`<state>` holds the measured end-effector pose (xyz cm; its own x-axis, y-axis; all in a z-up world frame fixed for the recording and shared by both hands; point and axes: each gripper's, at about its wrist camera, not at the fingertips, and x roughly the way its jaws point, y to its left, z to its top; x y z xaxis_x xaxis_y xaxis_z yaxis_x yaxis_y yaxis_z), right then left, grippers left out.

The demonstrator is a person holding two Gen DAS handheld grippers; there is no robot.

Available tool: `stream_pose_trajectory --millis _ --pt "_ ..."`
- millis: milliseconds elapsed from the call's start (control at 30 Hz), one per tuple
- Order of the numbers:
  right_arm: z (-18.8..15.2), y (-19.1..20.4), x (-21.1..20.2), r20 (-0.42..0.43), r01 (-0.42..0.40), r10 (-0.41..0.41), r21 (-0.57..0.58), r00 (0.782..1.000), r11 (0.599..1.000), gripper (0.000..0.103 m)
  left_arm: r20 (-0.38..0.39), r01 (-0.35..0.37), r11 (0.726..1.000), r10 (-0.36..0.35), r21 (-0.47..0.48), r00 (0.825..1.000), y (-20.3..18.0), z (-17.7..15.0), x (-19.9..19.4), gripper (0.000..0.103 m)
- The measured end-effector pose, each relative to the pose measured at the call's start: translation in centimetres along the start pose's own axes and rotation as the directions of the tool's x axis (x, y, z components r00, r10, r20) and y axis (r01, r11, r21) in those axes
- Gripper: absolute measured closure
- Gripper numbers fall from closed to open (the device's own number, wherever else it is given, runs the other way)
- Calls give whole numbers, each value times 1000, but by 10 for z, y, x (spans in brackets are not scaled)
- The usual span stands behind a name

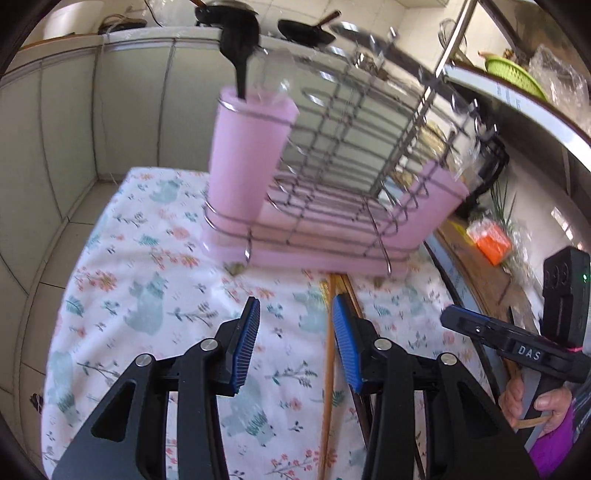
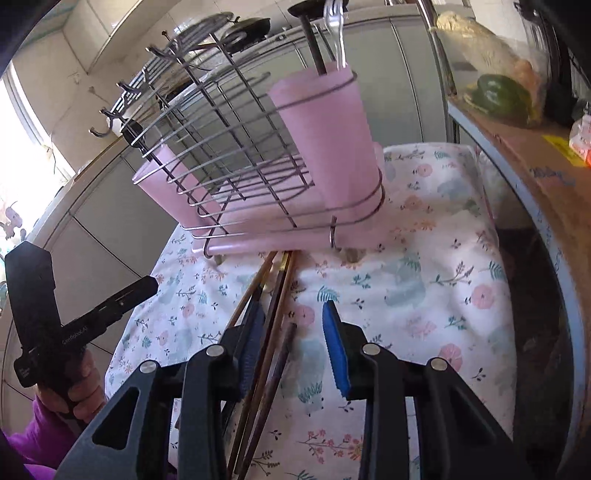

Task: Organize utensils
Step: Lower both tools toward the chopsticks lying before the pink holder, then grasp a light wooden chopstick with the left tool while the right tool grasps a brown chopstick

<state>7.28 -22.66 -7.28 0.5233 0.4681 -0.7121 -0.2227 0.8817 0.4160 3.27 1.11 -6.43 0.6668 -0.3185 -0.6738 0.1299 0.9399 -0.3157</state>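
A pink dish rack [image 1: 332, 254] with a wire frame stands on the floral cloth; it also shows in the right wrist view [image 2: 258, 236]. Its tall pink utensil cup [image 1: 247, 155] [image 2: 325, 122] holds a black spoon [image 1: 240, 40] and a clear plastic fork [image 2: 336, 29]. Several wooden chopsticks [image 1: 328, 369] [image 2: 273, 325] lie on the cloth in front of the rack. My left gripper [image 1: 295, 332] is open and empty, with the chopsticks beside its right finger. My right gripper [image 2: 291, 332] is open and empty, directly over the chopsticks.
The floral cloth [image 1: 147, 295] [image 2: 424, 277] covers the table. A shelf edge with a green basket [image 1: 513, 74] and an orange packet [image 1: 491, 243] runs along the right. Grey cabinet panels [image 1: 74, 129] stand behind. A bagged green vegetable [image 2: 495, 92] sits on cardboard.
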Motion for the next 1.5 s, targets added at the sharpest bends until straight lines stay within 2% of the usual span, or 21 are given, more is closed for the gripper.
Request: stream_pose_trajectory --millis 33,67,100,267,367,500,600,767,967,1067,1267,1500 --pt "-3 -2 4 -17 -9 9 14 1000 1000 75 -21 12 1000 -12 9 1000 -3 -3 4 66" --pt "-5 -4 6 -31 -12 13 25 999 1000 82 -52 27 999 -25 23 998 -7 -6 10 73" --pt "-7 -5 9 -41 -12 13 33 999 999 83 -80 36 999 -33 37 996 -11 -8 15 78" --pt "-11 -12 13 -55 -21 24 61 998 998 84 -198 51 994 -30 98 980 -25 -27 39 80" --pt "-13 -14 16 -64 -27 31 66 997 997 84 -239 38 992 -9 119 971 -28 -37 48 81" --pt "-15 -14 21 -73 -37 42 69 996 997 84 -280 17 992 18 122 960 -29 -48 58 96" --pt "-16 -13 23 -78 -40 45 67 996 997 84 -275 3 992 31 125 961 -29 -51 56 97" --pt "-14 -9 30 -84 -44 49 62 995 997 84 -299 -33 995 58 90 952 -19 -51 45 97" --pt "4 -2 53 -114 -65 71 56 991 996 84 -320 -90 996 94 27 943 1 -51 32 97" --pt "12 2 71 -143 -67 75 62 987 996 84 -331 -83 997 80 3 940 8 -52 29 97" --pt "19 -3 97 -187 -38 57 103 981 994 84 -365 -57 998 63 27 929 7 -49 27 96" --pt "21 -23 111 -202 -90 135 219 970 972 86 -317 -31 999 38 25 948 7 -33 18 95"
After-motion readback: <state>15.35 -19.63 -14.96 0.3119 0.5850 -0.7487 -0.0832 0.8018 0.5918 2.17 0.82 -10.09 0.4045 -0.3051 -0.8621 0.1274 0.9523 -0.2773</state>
